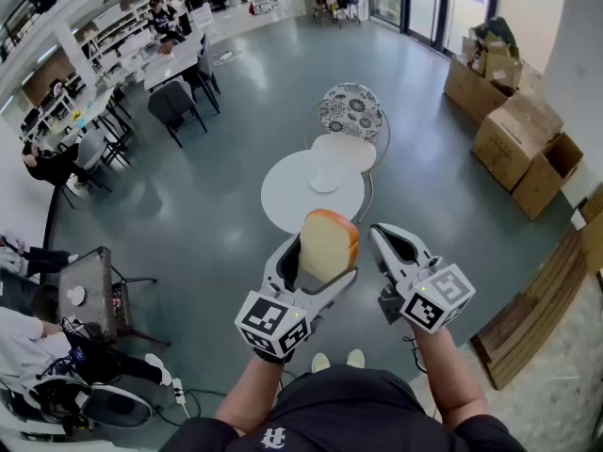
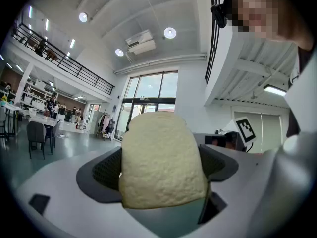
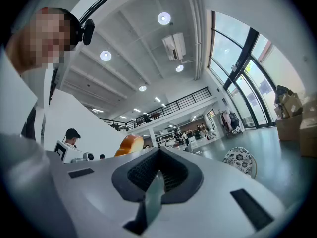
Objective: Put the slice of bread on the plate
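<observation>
A slice of bread [image 1: 328, 245], pale with an orange-brown crust, stands upright between the jaws of my left gripper [image 1: 318, 264], which is shut on it above the floor. In the left gripper view the bread [image 2: 161, 157] fills the gap of the left gripper [image 2: 163, 185]. My right gripper [image 1: 396, 243] hovers just right of it, shut and holding nothing; in its own view the right gripper [image 3: 158, 175] has its pads together, and the bread crust [image 3: 130, 145] shows to the left. A small white plate [image 1: 323, 180] lies on a round white table [image 1: 283, 196] ahead and below.
Behind the table stand a chair with a patterned cushion [image 1: 350, 111] and a plain round seat [image 1: 347, 151]. Cardboard boxes [image 1: 513, 135] are stacked at the right. Desks, chairs and seated people occupy the left side. A wooden pallet [image 1: 537, 299] lies near my right.
</observation>
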